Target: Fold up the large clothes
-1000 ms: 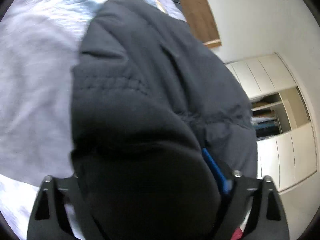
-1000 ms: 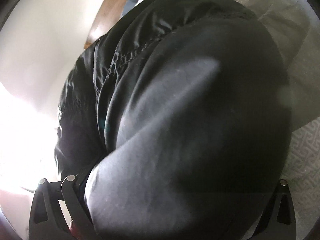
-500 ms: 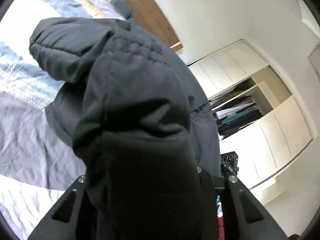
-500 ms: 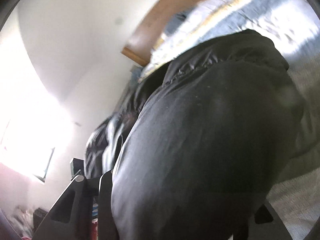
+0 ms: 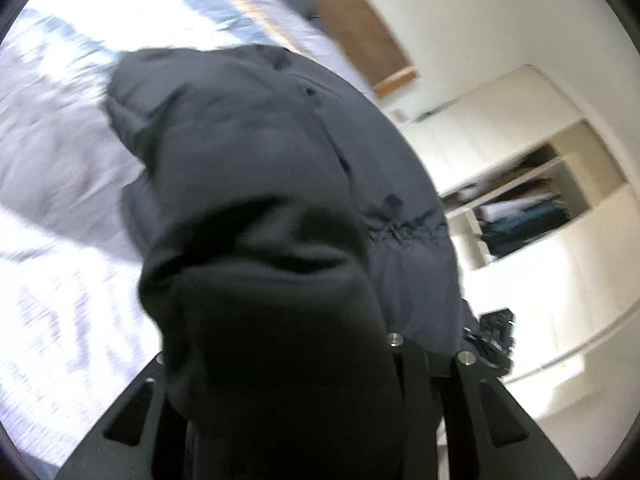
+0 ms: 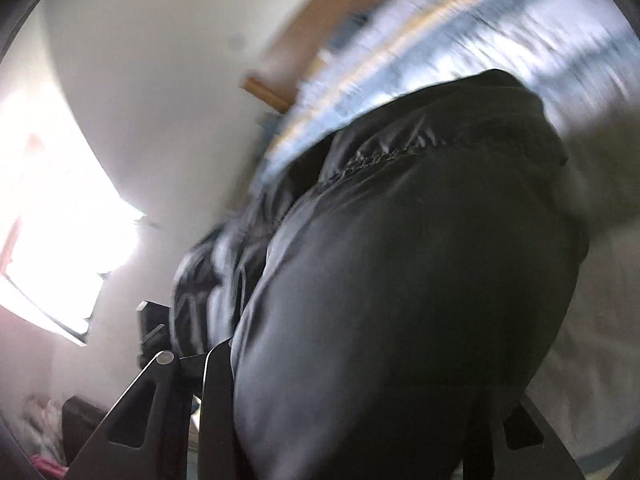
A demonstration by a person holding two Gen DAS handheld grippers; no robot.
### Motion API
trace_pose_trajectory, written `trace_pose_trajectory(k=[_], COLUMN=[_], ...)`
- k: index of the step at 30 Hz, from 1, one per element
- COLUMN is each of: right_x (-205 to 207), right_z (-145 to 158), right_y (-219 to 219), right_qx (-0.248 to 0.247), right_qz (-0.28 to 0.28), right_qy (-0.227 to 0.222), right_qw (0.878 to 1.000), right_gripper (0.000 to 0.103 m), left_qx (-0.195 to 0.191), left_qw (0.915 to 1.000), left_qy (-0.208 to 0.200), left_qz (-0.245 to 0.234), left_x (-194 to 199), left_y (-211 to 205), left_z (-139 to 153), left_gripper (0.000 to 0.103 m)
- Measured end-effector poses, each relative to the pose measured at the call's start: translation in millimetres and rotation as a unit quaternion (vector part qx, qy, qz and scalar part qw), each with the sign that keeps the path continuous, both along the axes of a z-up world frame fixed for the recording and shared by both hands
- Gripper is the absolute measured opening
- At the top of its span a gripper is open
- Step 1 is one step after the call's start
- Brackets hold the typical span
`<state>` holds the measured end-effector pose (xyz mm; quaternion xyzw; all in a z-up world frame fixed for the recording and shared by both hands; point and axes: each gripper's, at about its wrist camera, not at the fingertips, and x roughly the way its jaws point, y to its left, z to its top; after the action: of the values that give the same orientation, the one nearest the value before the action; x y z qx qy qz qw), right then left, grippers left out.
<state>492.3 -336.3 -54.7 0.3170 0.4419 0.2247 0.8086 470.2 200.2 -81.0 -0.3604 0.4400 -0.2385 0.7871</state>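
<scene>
A large dark padded jacket (image 5: 260, 184) fills the left wrist view and drapes over my left gripper (image 5: 280, 364), which is shut on a thick fold of it; the fingertips are hidden under the cloth. In the right wrist view the same jacket (image 6: 420, 260) bulges between the fingers of my right gripper (image 6: 372, 364), which is shut on another part of it. The jacket hangs lifted above a bed with a blue and white cover (image 5: 52, 128). The other gripper (image 5: 496, 336) shows past the jacket's right edge.
A wooden headboard (image 5: 356, 20) stands at the far end of the bed. A white wardrobe with an open shelf of folded clothes (image 5: 528, 216) is on the right. A bright window (image 6: 52, 216) lies to the left in the right wrist view.
Both grippers have lifted and tilted up with the jacket. More of the room, wardrobe and window shows now. The jacket's far end has moved away over the bed.
</scene>
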Motion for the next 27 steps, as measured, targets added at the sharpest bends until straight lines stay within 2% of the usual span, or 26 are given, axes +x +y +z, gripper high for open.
trace_pose_trajectory(k=[2,3,5,6,8,11,12,14,18,22,25,27], right_x=[-5.1,-5.9,-9.9,-12.0,-15.2,-18.8,-23.3,-32.7,-60.7,-107.2,-131.2,-149.9], right_z=[-11.8,-13.8,-12.9,-11.6,-11.3,-7.2,-4.1,3.4,40.9,68.0,91.4,105.1], right_y=[-13.6,-21.6,-29.8,-32.5,-41.1,-51.0,-53.3,-61.4,-50.9,-26.1,8.8,30.0], right_qx=[-0.002,-0.023,-0.073,-0.09,-0.1,-0.149,-0.167,-0.178,-0.242,-0.271,-0.298,-0.318], right_qz=[-0.021,-0.028,-0.046,-0.052,-0.061,-0.076,-0.079,-0.091,-0.097,-0.077,-0.064,-0.063], right_qy=[0.015,0.021,0.037,0.042,0.049,0.053,0.054,0.058,0.039,-0.008,-0.046,-0.072], right_qw=[1.0,0.999,0.996,0.994,0.992,0.984,0.981,0.978,0.965,0.96,0.951,0.943], right_gripper=[0.042,0.045,0.063,0.065,0.071,0.085,0.085,0.085,0.085,0.085,0.085,0.087], left_qx=[0.01,0.031,0.068,0.087,0.102,0.122,0.129,0.148,0.171,0.213,0.259,0.282], left_qw=[0.9997,0.9989,0.9965,0.9945,0.9918,0.9873,0.9858,0.9805,0.9743,0.9666,0.9556,0.9479], left_qy=[0.013,0.021,0.026,0.03,0.036,0.041,0.042,0.044,0.031,0.004,-0.026,-0.049], left_qz=[0.018,0.029,0.04,0.05,0.067,0.092,0.098,0.121,0.144,0.143,0.138,0.14], left_x=[-6.8,-10.8,-17.7,-22.3,-33.6,-46.2,-38.2,-54.7,-87.8,-113.7,-140.9,-165.8], left_y=[15.0,23.7,36.2,45.5,66.2,88.0,86.4,103.3,107.4,72.5,32.8,7.8], left_z=[-6.3,-6.4,-3.5,-0.7,6.0,14.3,20.8,42.1,72.7,106.8,137.8,155.8], left_gripper=[0.036,0.041,0.046,0.049,0.051,0.058,0.058,0.058,0.058,0.058,0.059,0.063])
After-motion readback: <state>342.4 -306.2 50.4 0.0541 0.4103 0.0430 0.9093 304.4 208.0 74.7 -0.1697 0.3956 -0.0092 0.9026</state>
